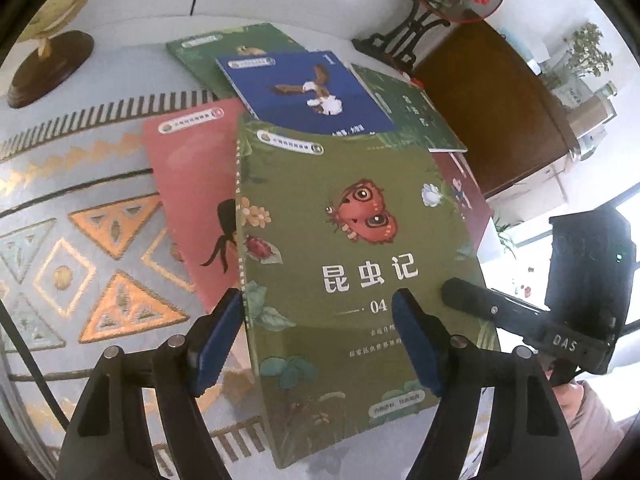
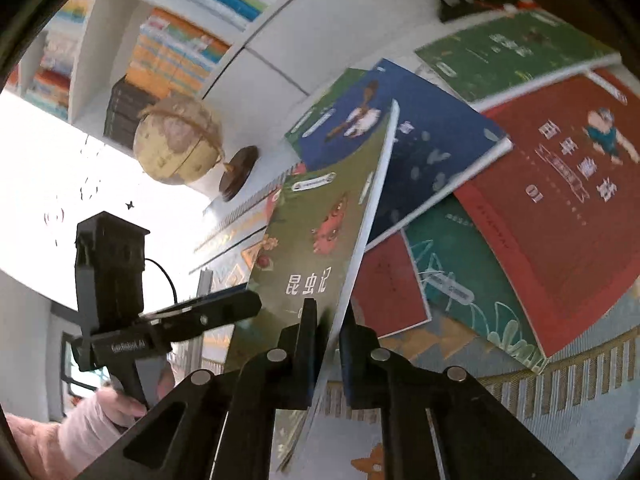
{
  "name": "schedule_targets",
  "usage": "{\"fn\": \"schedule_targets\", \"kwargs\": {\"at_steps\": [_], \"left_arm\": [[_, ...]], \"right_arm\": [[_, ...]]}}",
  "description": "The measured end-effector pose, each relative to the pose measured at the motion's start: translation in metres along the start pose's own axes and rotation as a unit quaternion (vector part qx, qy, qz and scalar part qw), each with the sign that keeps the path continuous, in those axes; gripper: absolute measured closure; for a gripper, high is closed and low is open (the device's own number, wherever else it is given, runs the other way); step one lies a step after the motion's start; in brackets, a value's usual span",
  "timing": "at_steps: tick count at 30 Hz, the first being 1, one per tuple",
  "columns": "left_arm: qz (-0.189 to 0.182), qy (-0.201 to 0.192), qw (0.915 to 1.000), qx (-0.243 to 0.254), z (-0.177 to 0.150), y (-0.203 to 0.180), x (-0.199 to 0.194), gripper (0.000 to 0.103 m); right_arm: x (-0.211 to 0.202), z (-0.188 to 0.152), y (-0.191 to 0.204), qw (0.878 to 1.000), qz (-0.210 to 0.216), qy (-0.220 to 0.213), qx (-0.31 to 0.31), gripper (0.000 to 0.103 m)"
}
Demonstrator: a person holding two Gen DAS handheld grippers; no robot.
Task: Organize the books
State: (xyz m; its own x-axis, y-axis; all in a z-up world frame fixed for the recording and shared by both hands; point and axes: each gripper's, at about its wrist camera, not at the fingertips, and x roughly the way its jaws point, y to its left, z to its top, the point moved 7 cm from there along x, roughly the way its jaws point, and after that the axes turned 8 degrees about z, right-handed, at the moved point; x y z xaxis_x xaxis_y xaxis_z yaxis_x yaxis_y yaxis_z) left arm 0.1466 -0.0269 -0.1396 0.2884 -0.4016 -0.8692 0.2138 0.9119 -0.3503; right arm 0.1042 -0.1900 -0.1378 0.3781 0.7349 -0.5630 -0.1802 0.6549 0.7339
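We clamp our right gripper (image 2: 329, 344) on the edge of the olive-green insect book (image 1: 360, 264), which tilts up off the patterned cloth (image 1: 80, 248) above the scattered books. Our left gripper (image 1: 316, 344) stands spread, its blue pads (image 1: 416, 344) straddling the book's spine side without pressing. A pink book (image 1: 188, 184) lies just beside it, a blue book (image 1: 304, 92) beyond.

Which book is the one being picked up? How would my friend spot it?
Look at the patterned tablecloth with books scattered over it. One book, the olive-green book, is tilted up off the pile, its edge pinched by the right tool. Only it has a red butterfly and a ladybird on its cover.
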Motion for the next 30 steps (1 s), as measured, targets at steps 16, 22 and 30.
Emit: {"fn": "schedule_targets", "kwargs": {"at_steps": [16,22,30], "left_arm": [[0.020,-0.026,0.9995,-0.003,-0.005,0.026,-0.041,0.030],[0.030,-0.040,0.9987,-0.006,-0.006,0.049,-0.066,0.030],[0.038,-0.056,0.9976,-0.015,-0.010,0.083,-0.101,0.030]], "right_arm": [[0.013,-0.002,0.058,0.998,-0.011,0.010,-0.063,0.093],[0.029,-0.001,0.089,0.997,-0.008,0.014,-0.077,0.093],[0.054,-0.006,0.132,0.995,-0.005,0.019,-0.096,0.093]]}}
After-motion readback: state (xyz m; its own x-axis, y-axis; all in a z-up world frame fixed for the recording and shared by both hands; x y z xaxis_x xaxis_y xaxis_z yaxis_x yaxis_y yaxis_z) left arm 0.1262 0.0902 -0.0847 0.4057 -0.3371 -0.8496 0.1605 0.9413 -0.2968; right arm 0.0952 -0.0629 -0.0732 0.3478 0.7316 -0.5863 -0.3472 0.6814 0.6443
